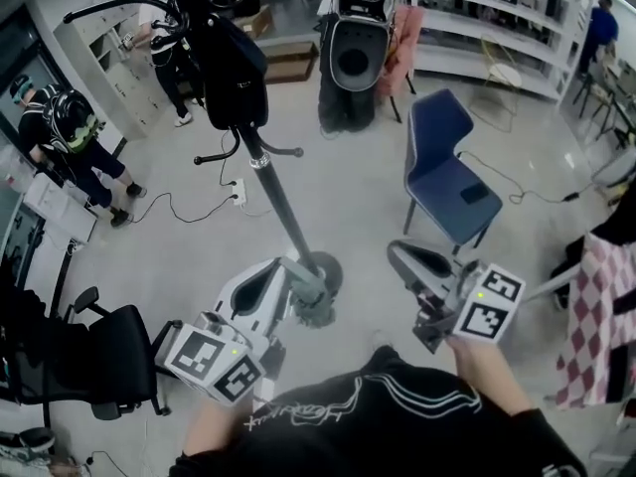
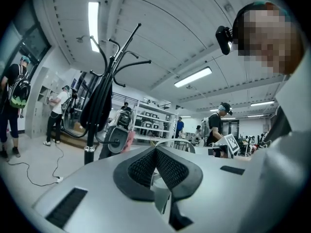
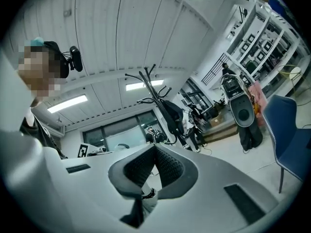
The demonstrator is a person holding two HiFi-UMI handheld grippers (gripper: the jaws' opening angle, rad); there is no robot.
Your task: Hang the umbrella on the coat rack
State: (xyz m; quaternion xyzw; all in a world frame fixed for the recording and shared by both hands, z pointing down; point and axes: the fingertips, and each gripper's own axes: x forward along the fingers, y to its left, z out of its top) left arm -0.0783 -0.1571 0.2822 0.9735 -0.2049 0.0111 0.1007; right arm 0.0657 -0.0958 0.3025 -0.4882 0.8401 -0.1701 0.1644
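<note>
The left gripper (image 1: 290,266) has its jaws pressed together with nothing in them. The right gripper (image 1: 399,253) is the same: jaws together and empty.

The umbrella (image 1: 231,68) is black and folded. It hangs high up on the rack (image 1: 281,202), close against the pole. From the left gripper view it hangs down under the hooks (image 2: 99,98).

In the head view the left gripper's tip shows just beside the rack's foot (image 1: 328,271). The right gripper is a little way off on the other side. Between the two grippers there is open floor (image 1: 348,207).

A blue chair (image 1: 442,172) stands near the right gripper, past its tip. A black chair (image 1: 109,356) is close by the left gripper, on its outer side. A checked cloth (image 1: 596,306) hangs at the far right edge. A cord (image 1: 189,207) lies on the floor left of the rack.

The floor is pale grey and smooth. Behind the rack stands a big black machine (image 1: 353,48). White shelves (image 1: 497,18) run along the back wall. People (image 1: 70,137) stand at the left, well apart from the rack. Long lights (image 2: 193,76) shine on the ceiling.
</note>
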